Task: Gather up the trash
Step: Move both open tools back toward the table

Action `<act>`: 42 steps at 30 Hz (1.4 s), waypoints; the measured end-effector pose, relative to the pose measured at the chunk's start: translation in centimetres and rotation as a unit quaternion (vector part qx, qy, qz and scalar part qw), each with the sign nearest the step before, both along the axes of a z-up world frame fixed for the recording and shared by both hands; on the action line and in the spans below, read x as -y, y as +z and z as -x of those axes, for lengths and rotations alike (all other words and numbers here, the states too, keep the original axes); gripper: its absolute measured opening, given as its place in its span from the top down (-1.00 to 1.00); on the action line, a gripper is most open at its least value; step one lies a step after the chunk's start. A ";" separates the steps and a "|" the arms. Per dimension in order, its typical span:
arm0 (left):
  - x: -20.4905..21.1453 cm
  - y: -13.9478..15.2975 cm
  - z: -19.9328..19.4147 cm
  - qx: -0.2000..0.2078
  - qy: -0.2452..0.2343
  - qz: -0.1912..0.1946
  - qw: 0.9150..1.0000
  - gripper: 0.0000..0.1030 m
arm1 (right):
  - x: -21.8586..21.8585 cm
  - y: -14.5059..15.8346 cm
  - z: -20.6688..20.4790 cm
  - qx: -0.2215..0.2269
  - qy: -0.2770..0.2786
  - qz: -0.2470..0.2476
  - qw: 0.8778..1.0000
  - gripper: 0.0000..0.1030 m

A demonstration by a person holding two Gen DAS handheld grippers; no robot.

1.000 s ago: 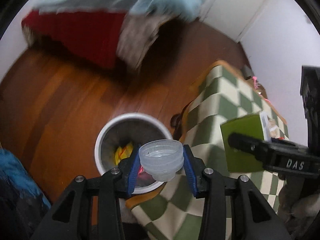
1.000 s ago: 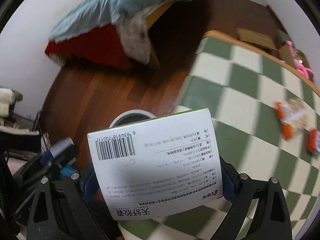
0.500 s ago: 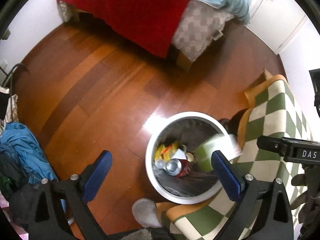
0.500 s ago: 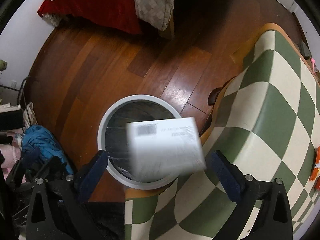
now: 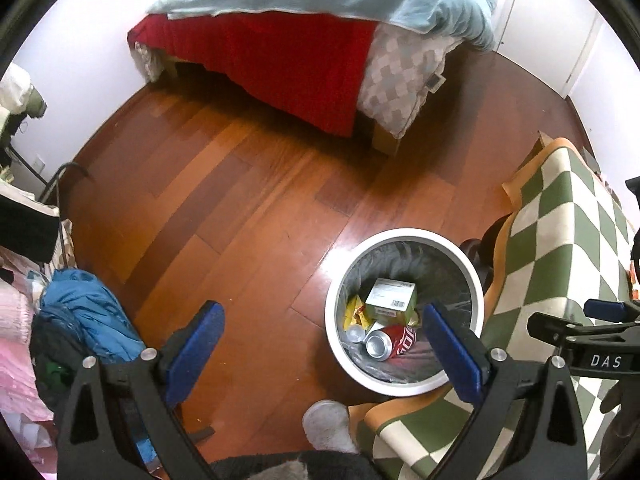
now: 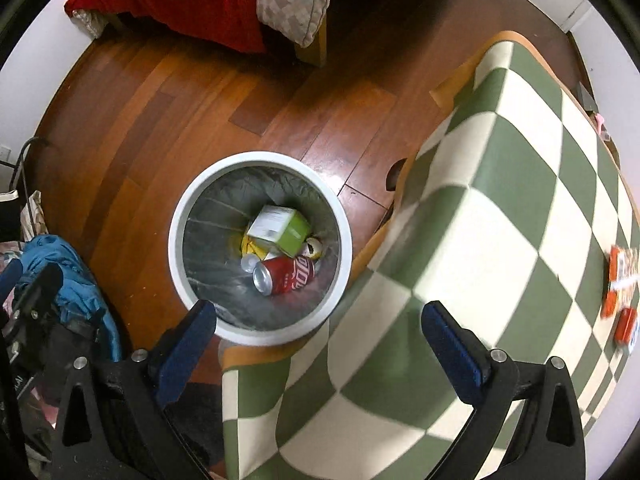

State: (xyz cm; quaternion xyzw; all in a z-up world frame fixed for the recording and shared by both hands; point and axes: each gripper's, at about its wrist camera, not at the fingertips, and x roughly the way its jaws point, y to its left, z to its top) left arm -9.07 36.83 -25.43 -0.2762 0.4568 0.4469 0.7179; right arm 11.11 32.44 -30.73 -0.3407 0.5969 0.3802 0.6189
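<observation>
bin [image 6: 176,248] sits on the floor by the desk [image 6: 500,208] corner so we drop straight in | box [image 6: 280,226], can [image 6: 286,276] inside | left claw [image 5: 324,344] and right claw [image 6: 320,340] spread wide, empty

Left wrist view: from above, tilted steeply down over the floor [image 5: 240,184], bin [image 5: 404,236] low and right of centre, bed [image 5: 304,60] far at the top, table [image 5: 568,232] at the right edge. Right wrist view: straight down and closer, bin [image 6: 260,160] near centre, table [image 6: 500,200] filling the right half. Shared by both: bin, floor [image 6: 160,92], table corner, bed edge [image 6: 192,0].
</observation>
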 end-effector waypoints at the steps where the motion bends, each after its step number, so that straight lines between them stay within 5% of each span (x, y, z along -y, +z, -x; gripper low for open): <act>1: 0.4 0.5 0.1 0.001 -0.002 -0.002 1.000 -0.96 | 0.4 0.2 0.1 -0.004 -0.005 -0.005 1.000 -1.00; 16: 6.7 10.0 1.5 0.037 -0.037 -0.074 0.996 -0.96 | 7.7 11.1 2.1 -0.002 -0.026 -0.124 0.992 -1.00; 27: 11.8 14.4 -2.3 0.074 -0.066 -0.099 0.990 -0.96 | 16.9 18.3 0.4 -0.038 -0.088 -0.234 0.967 -1.00; 32: 13.3 12.1 -9.0 0.064 -0.088 -0.081 0.991 -0.96 | 23.3 17.6 -5.9 -0.036 -0.184 -0.242 0.952 -1.00; 37: 15.1 7.3 -19.3 0.032 -0.139 -0.055 0.988 -1.00 | 30.2 13.5 -15.5 -0.010 -0.301 -0.201 0.932 -1.00; 42: 17.1 2.9 -28.6 -0.001 -0.189 -0.026 0.982 -1.00 | 35.0 8.1 -25.8 0.059 -0.354 -0.100 0.928 -1.00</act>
